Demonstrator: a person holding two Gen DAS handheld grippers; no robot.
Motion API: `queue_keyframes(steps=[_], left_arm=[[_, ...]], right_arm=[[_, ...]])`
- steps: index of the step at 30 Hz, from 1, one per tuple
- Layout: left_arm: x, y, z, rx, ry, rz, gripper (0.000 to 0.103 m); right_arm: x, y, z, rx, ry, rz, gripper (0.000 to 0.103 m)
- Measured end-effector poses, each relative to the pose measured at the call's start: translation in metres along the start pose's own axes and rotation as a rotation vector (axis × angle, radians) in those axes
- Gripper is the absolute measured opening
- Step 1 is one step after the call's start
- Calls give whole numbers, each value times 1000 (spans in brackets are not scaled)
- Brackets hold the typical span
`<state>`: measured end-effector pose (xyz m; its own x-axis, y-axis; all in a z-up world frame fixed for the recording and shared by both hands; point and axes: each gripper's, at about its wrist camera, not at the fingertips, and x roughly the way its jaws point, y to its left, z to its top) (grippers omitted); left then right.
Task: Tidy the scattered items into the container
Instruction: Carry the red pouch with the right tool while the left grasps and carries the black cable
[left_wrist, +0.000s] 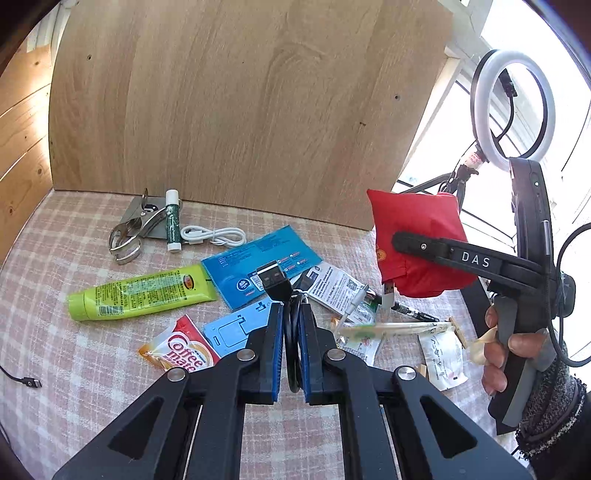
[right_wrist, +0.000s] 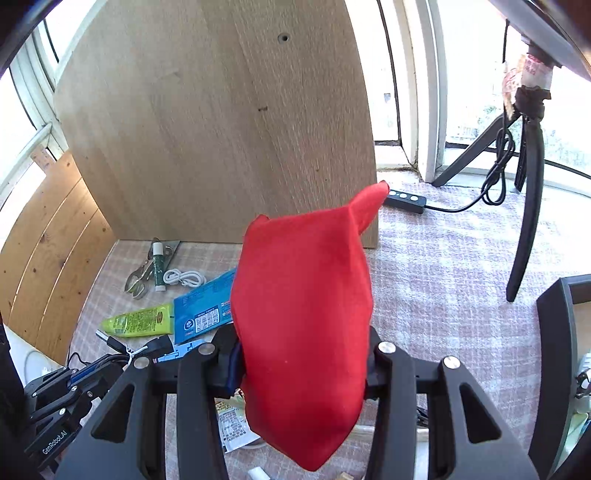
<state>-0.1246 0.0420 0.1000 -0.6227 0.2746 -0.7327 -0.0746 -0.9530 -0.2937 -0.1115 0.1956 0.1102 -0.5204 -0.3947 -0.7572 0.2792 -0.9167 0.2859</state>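
Pink-and-white checked cloth (left_wrist: 55, 295) underneath, strewn with small things, wood panel (left_wrist: 240, 103) at the far edge.

Nearest, seen from the left wrist: left gripper (left_wrist: 292, 314) pinched tight on a coiled black USB cable (left_wrist: 272, 281), plug poking up past the blue pads. Lifted clear of the cloth.

Just beyond and below: Coffee mate sachet (left_wrist: 181, 350) near left, light-blue card (left_wrist: 236, 328) beside it, wrapped chopsticks (left_wrist: 399, 328) and a white sachet (left_wrist: 441, 356) to the right.

Right side: right gripper (right_wrist: 303, 363) clamped on a red fabric pouch (right_wrist: 303, 314), held off the cloth; hand (left_wrist: 506, 350) wrapped round its grip.

Middle distance: green tube (left_wrist: 140, 293) lying left, blue packet (left_wrist: 258, 266) touching its crimped end.

Farther: white coiled cable (left_wrist: 218, 236), lip balm stick (left_wrist: 172, 221) across metal tongs (left_wrist: 131, 232), close to the panel.

Far right: ring light (left_wrist: 515, 107) on its tripod. Dark container (right_wrist: 554, 365) at the right edge of the right wrist view, rim only partly visible.
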Motion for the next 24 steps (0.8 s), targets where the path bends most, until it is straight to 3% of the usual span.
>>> queue_keyframes(steps=[8, 14, 24], left_arm=[[-28, -33, 6, 53, -45, -49, 7], [-40, -70, 4, 108, -59, -112, 7], [-20, -174, -5, 253, -2, -250, 7]], right_arm=[[-63, -24, 0, 68, -99, 23, 43], [-107, -46, -22, 83, -156, -37, 43], [-200, -157, -78, 261, -215, -198, 43]])
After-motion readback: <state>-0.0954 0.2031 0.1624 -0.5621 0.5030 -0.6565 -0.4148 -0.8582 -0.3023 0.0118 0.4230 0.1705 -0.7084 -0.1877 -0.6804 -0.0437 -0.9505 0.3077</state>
